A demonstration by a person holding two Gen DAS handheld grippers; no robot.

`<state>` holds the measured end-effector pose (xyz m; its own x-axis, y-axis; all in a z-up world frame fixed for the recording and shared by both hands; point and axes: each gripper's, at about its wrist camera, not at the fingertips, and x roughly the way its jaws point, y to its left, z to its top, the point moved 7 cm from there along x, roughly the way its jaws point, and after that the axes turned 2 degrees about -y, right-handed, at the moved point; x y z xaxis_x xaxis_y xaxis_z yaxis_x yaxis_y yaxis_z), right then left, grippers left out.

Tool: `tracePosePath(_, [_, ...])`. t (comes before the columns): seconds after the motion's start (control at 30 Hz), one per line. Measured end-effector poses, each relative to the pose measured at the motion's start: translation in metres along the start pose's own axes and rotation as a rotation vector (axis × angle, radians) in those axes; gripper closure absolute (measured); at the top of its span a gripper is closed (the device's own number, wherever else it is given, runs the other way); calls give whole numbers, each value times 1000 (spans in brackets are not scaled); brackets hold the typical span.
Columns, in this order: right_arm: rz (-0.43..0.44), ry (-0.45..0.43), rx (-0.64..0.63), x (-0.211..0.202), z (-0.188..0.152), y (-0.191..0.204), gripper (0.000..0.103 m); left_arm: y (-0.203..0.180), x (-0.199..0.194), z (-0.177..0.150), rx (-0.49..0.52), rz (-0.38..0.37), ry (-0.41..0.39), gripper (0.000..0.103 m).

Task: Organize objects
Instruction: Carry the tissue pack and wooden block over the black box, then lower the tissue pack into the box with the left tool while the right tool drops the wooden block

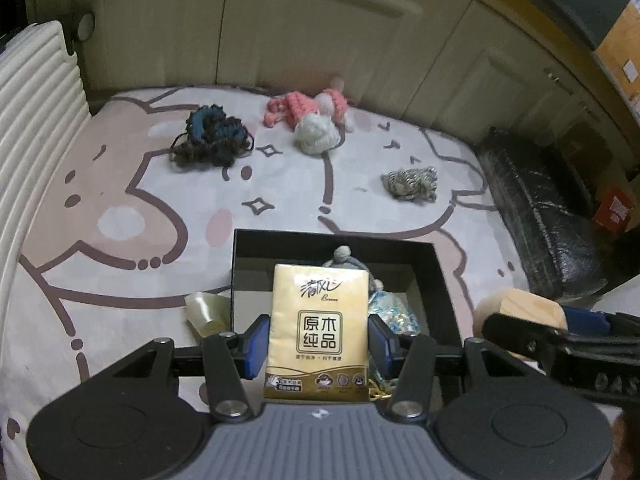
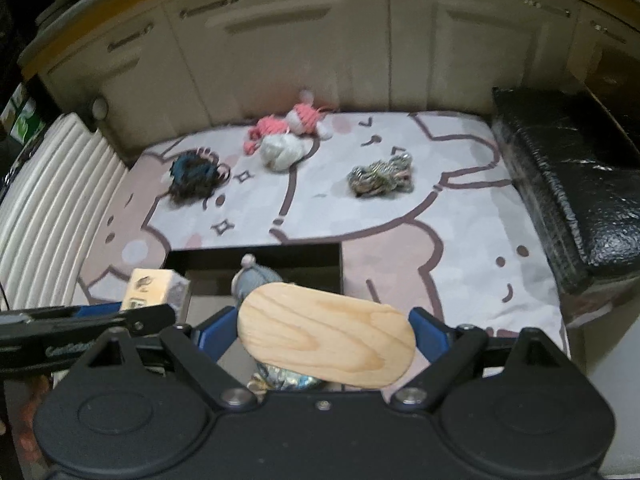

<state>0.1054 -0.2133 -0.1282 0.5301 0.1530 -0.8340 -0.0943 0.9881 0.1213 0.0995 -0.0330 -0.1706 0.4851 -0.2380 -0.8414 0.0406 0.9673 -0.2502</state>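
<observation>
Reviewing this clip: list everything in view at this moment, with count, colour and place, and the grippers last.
tissue pack: 1, gold, clamped in left gripper above the box
wooden piece: 1, pale oval, clamped in right gripper above the box
black box: 1, open, near edge of mat
grey knitted toy: 1, inside box
shiny blue item: 1, inside box
tape roll: 1, yellowish clear, left of box
dark blue yarn: 1, far left of mat
pink knitted toy: 1, far centre
white yarn ball: 1, beside pink toy
mottled yarn: 1, right
cartoon mat: 1, pink and white
left gripper: shut on pack
right gripper: shut on wood
</observation>
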Motion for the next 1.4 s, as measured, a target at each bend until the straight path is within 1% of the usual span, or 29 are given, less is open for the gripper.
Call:
tracePosePath(0.13, [10,22,-22,3,-4,5,11,4,10,4,-22,12,-5,51])
tracePosePath(0.23, [18,39,-43,5,-7,10,11,7,20,7,-52,12,9,51])
tracePosePath(0.47, [41,82,-103,14,-15,24,11,10,38,17,-78,23,15,51])
tracePosePath(0.6, [49,103,-131,19,-20,29,11,12,47,19,-80,27,30,51])
tracePosePath(0.8, [76,134,-137,27,-22,36,11,15,52,24,-73,33,19,51])
tracePosePath(0.97, [83,155,-157,32,-26,44,11,18,54,25,-79,36,29,50])
tracePosePath(1.0, [89,159,-153,33,-26,45,11,20,54,25,-82,39,31,49])
tracePosePath(1.03, [94,163,-149,34,-27,46,11,21,54,25,-88,44,39,41])
tracePosePath(1.07, [100,168,-142,35,-27,47,11,22,53,25,-93,48,45,36])
tracePosePath(1.13, [112,174,-135,37,-28,49,11,22,49,26,-98,35,44,29])
tracePosePath(1.27, [126,189,-122,39,-28,51,11,20,40,27,-65,61,35,27])
tracePosePath(1.4, [128,197,-118,41,-29,55,11,20,33,29,-36,81,34,21])
